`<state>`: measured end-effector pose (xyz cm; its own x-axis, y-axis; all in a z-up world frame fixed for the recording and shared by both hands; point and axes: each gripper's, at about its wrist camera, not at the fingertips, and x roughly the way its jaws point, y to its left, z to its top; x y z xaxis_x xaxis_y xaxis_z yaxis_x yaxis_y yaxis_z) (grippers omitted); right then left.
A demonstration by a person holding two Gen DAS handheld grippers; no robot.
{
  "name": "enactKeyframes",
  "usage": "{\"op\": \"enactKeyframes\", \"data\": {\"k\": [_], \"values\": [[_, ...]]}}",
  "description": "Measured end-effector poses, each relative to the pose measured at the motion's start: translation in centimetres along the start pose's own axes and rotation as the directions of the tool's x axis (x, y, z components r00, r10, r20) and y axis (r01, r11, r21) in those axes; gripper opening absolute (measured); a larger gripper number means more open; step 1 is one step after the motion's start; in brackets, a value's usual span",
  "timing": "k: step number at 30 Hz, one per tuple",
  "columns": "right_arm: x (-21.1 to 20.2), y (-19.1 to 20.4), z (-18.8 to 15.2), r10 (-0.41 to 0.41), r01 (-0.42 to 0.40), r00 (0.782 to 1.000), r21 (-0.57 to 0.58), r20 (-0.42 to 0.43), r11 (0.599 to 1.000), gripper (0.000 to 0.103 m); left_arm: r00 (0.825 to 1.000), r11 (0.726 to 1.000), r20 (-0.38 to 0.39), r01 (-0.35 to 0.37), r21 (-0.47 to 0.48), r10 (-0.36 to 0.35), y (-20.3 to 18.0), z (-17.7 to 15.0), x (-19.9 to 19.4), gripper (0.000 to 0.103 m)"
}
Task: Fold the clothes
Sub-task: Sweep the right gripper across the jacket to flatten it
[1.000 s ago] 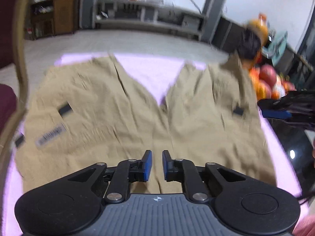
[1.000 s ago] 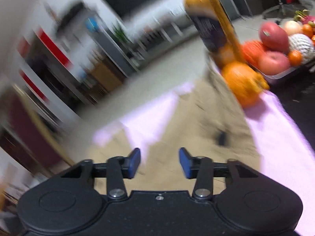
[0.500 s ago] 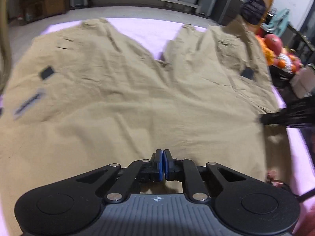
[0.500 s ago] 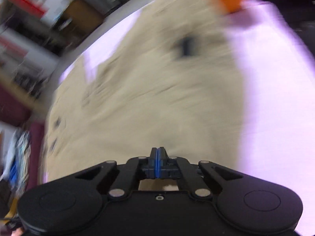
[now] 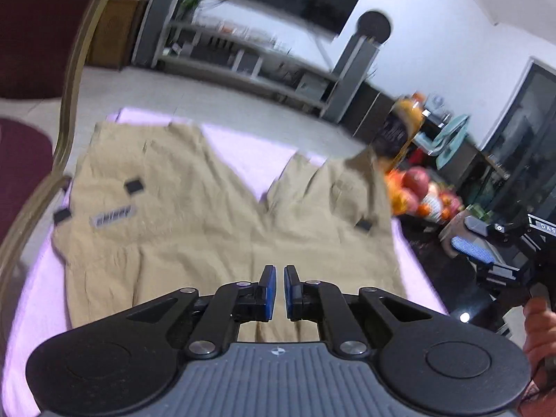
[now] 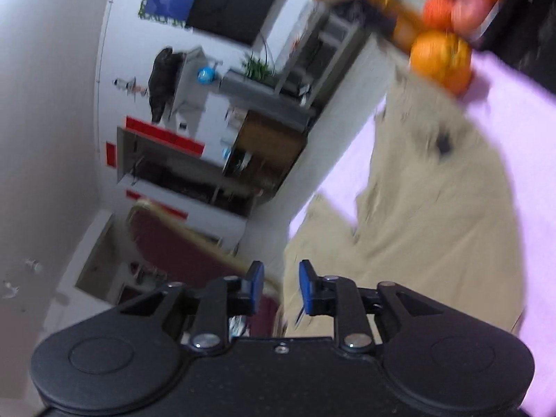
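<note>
On the pink cloth [image 5: 250, 153] covering the table, the tan shorts [image 5: 194, 215] lie spread flat, both legs pointing away; the left gripper [image 5: 276, 288] hovers over the waistband edge, jaws closing to a thin gap with nothing in them; the right gripper [image 6: 280, 286], off to the right in a hand [image 5: 538, 333], is opening, also empty; a fruit pile [image 5: 424, 191] sits just past the shorts.

A: Left gripper [image 5: 280, 279] closing, blue pads [image 5: 268, 286] nearly together, nothing between them, hovering over khaki fabric shorts [image 5: 222, 222].

B: Shorts state?

A: Spread flat on pink tablecloth [image 5: 243, 149]. Right gripper [image 5: 493, 253] at right edge, off the cloth.
</note>
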<state>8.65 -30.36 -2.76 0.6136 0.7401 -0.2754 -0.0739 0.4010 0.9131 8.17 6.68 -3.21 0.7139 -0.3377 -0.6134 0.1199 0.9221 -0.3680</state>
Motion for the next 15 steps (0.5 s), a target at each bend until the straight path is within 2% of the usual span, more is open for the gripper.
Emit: {"op": "enactKeyframes", "data": {"k": [4, 6, 8, 10, 11, 12, 15], "values": [[6.4, -3.3, -2.4, -0.080, 0.100, 0.983, 0.120, -0.167, 0.988, 0.024, 0.992, 0.996, -0.092, -0.086, 0.035, 0.089, -0.6, -1.8, 4.5, 0.008], [9.4, -5.1, -3.7, -0.127, 0.163, 0.963, 0.142, -0.236, 0.976, 0.024, 0.981, 0.986, -0.115, -0.145, 0.080, 0.154, -0.8, -2.5, 6.8, 0.007], [12.0, -6.5, -4.8, -0.189, 0.232, 0.939, 0.122, -0.286, 0.965, 0.024, 0.976, 0.984, -0.137, -0.163, 0.067, 0.171, -0.2, -2.8, 8.4, 0.007], [13.4, -7.1, -5.3, -0.265, 0.291, 0.916, 0.045, -0.300, 0.956, 0.024, 0.964, 0.975, -0.152, -0.211, 0.069, 0.220, 0.9, -3.2, 9.2, 0.009], [13.6, -7.6, -5.2, -0.295, 0.312, 0.908, 0.011, -0.299, 0.950, 0.012, 0.955, 0.967, -0.155, -0.243, 0.079, 0.253, 1.5, -3.4, 9.4, 0.014], [13.5, -8.3, -4.8, -0.316, 0.331, 0.902, 0.000, -0.293, 0.944, 0.000, 0.945, 0.957, -0.157, -0.275, 0.089, 0.286, 2.0, -3.7, 9.7, 0.013], [9.7, -10.8, -2.4, -0.332, 0.358, 0.923, 0.120, -0.194, 0.926, 0.000, 0.920, 0.931, -0.148, -0.351, 0.105, 0.363, 2.7, -3.9, 8.3, 0.013]]}}
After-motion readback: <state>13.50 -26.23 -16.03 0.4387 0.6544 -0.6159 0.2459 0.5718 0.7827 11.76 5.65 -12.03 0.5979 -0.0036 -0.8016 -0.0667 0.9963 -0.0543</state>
